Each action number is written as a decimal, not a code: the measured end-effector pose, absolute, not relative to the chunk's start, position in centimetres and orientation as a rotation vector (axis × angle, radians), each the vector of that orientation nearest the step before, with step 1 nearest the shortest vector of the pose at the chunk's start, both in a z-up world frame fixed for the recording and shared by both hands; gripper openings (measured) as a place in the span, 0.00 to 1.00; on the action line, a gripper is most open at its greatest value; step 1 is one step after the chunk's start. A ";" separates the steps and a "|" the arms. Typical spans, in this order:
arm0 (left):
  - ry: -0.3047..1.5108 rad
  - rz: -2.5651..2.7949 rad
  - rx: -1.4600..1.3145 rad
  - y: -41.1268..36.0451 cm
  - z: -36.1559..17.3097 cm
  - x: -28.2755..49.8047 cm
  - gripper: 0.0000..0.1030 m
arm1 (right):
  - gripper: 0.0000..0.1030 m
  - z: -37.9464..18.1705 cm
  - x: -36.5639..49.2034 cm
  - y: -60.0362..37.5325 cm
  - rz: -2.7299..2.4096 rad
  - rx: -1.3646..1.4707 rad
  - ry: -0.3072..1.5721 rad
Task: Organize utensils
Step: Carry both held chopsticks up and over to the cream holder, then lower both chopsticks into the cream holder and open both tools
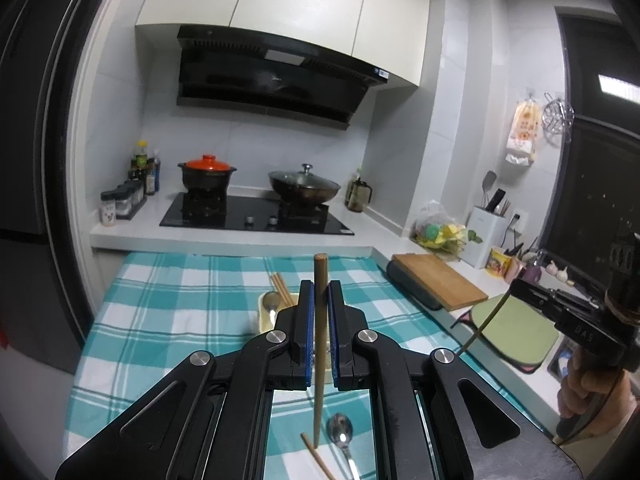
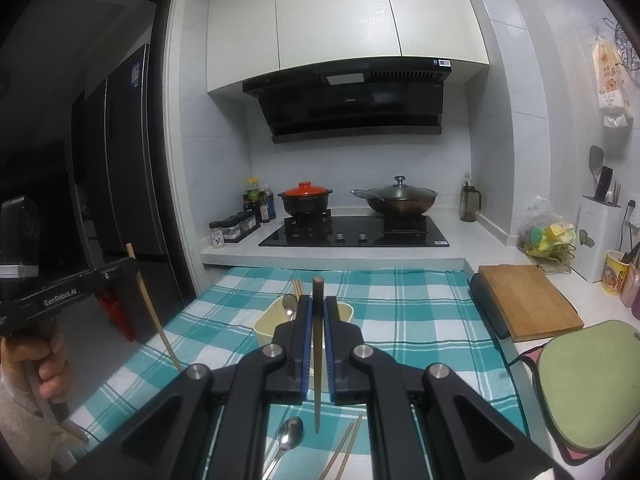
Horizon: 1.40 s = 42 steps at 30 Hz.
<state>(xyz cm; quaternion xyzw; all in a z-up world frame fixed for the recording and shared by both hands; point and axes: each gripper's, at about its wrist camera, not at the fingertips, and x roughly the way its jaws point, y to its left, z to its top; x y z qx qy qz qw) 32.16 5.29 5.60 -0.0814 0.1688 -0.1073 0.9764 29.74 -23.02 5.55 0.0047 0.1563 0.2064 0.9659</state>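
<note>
Two grippers are in use, the left gripper [image 1: 320, 292] and the right gripper [image 2: 316, 308], each clamped on one chopstick: a brown chopstick [image 1: 319, 344] and a darker chopstick [image 2: 318, 356]. One yellow tray [image 2: 264, 322] sits on one checked cloth [image 2: 420, 312], holding one spoon [image 2: 289, 304] and two chopsticks [image 2: 297, 286]; loose on the cloth lie one more spoon [image 2: 289, 438] and two more chopsticks [image 2: 344, 454]. On the one stove [image 2: 356, 232] stand two pots, one red-lidded pot [image 2: 306, 198] and one wok [image 2: 400, 198], with one cutting board [image 2: 528, 300] on the counter.
</note>
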 end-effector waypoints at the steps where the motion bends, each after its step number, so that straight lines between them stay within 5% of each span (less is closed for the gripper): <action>1: 0.335 -0.214 -0.161 5.4 5.9 32.5 0.05 | 0.06 5.7 30.1 -22.9 0.422 0.006 0.315; 12: 0.177 -0.169 -0.146 5.4 10.5 38.2 0.05 | 0.06 10.1 35.0 -20.1 0.435 -0.036 0.186; 19: 0.229 -0.138 -0.186 4.6 7.7 45.8 0.05 | 0.06 9.6 41.1 -17.9 0.448 -0.034 0.179; 32: 0.572 -0.125 -0.278 3.9 -2.5 58.7 0.04 | 0.06 1.4 54.0 -14.0 0.479 -0.126 0.577; 42: 0.671 -0.114 -0.289 3.9 -5.9 62.2 0.05 | 0.06 -2.5 59.9 -11.6 0.570 -0.047 0.751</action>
